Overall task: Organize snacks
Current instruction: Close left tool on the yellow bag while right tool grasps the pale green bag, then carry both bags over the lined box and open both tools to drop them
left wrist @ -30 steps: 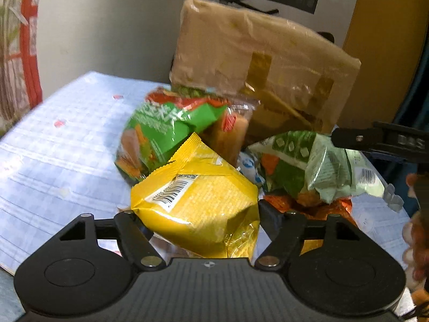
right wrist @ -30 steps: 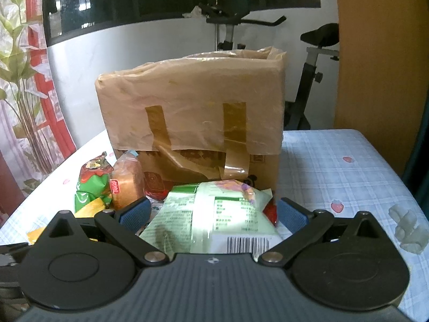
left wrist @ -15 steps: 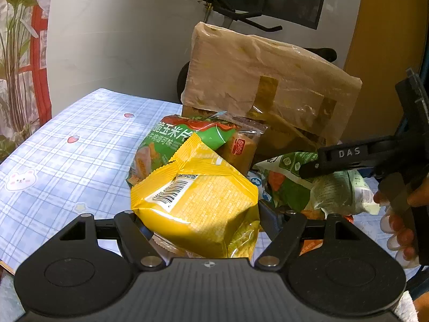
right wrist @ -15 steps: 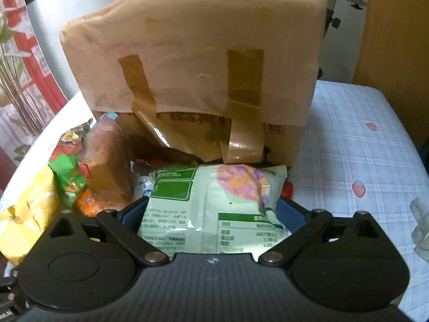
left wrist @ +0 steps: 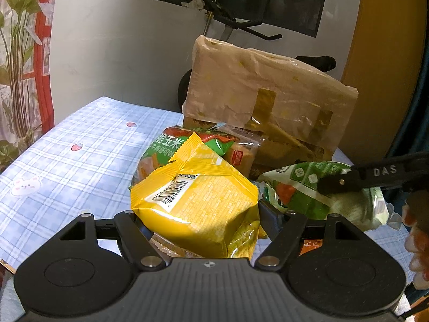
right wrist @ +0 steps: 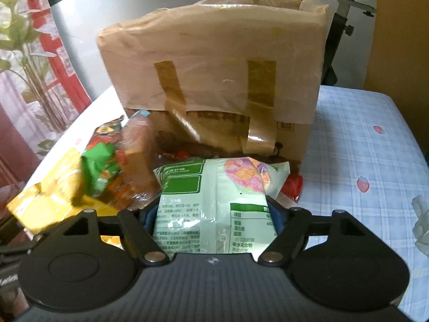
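Observation:
My left gripper (left wrist: 198, 214) is shut on a yellow snack bag (left wrist: 198, 196), which fills the gap between its fingers, barcode side up. A pale green snack bag (right wrist: 214, 196) lies between the blue pads of my right gripper (right wrist: 213, 214). Its jaws are closing and the pads touch the bag's two sides. The left wrist view shows that same bag (left wrist: 303, 185) under a black finger (left wrist: 348, 181) of the right gripper. A green corn snack bag (left wrist: 166, 147) and a brown bread packet (left wrist: 241, 158) lie behind the yellow bag.
A plastic-wrapped, taped cardboard box (right wrist: 214, 61) stands right behind the snack pile. The blue checked tablecloth (right wrist: 362, 147) stretches to the right, with a crumpled white scrap (right wrist: 421, 222) near its edge. A red packet (right wrist: 292, 185) peeks out beside the green bag. A person's hand (left wrist: 415, 228) holds the right gripper.
The right gripper has moved in over the pale green bag and its jaws have narrowed onto it. The left gripper has tilted slightly upward, with the yellow bag still in it.

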`<state>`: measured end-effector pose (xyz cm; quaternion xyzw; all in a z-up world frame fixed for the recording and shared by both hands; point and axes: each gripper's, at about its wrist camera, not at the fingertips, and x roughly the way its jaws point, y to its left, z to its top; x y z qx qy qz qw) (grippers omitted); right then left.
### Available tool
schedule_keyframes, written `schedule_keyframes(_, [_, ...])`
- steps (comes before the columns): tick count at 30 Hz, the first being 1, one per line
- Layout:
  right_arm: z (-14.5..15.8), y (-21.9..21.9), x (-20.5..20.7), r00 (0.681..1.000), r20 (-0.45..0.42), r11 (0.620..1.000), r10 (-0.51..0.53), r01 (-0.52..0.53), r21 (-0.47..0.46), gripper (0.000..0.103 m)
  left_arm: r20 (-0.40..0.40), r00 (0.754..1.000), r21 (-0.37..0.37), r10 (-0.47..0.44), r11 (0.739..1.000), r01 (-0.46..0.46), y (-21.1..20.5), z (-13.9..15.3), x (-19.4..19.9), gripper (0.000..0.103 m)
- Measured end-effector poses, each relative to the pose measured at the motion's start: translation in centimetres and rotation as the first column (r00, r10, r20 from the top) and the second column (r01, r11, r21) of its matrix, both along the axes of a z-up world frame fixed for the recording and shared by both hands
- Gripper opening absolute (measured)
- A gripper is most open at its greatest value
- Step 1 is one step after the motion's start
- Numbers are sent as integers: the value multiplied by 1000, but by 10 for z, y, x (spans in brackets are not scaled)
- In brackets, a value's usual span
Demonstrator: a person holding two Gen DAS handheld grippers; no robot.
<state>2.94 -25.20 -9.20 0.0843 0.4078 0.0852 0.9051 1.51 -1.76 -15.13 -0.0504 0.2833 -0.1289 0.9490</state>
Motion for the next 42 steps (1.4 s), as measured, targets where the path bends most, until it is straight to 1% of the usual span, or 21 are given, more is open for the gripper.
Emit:
schedule_keyframes(2, [5, -1, -9, 1000, 26, 1000, -11, 11, 9, 77, 9, 1000, 1, 1, 1000, -1, 0, 3, -1, 77])
schedule_keyframes(5, [14, -6, -21, 995, 98, 999, -33, 30, 28, 77, 26, 1000, 6, 8, 1000, -8, 1, 7, -4, 77])
schedule_keyframes(10, [36, -9, -37, 975, 213, 998, -56, 48, 42, 77, 75, 997, 22, 24, 999, -25, 4, 20, -7, 77])
schedule_keyframes(14, [61, -12, -47, 951, 302, 998, -60, 48, 48, 77, 135, 990, 40, 27, 999, -33, 3, 37, -6, 77])
schedule_keyframes(17, [80, -15, -53, 928, 365, 997, -71, 54, 56, 76, 192, 981, 49, 23, 998, -33, 5, 53, -6, 77])
schedule_keyframes(19, [91, -17, -55, 911, 406, 997, -74, 53, 61, 77, 226, 974, 47, 19, 998, -30, 7, 67, -3, 77])
schedule_keyframes(23, [109, -19, -52, 876, 479, 998, -60, 46, 41, 77, 281, 960, 49, 9, 999, -24, 10, 95, 5, 77])
schedule_keyframes(25, [117, -21, -46, 866, 495, 998, -66, 52, 42, 77, 301, 954, 49, 2, 999, -18, 10, 109, 12, 77])
schedule_keyframes(30, [129, -30, -19, 854, 513, 996, -87, 65, 61, 77, 333, 943, 53, -17, 999, 0, 8, 138, 31, 77])
schedule_keyframes(35, [140, -33, 6, 841, 536, 997, -79, 55, 60, 77, 323, 945, 61, -39, 998, 20, 1, 155, 53, 77])
schedule_keyframes(38, [143, -34, 31, 843, 532, 997, -73, 45, 65, 77, 308, 949, 98, -70, 994, 41, -9, 163, 72, 77])
schedule_keyframes(42, [141, -37, 74, 864, 498, 996, -82, 53, 71, 77, 308, 947, 163, -94, 986, 45, -29, 172, 105, 77])
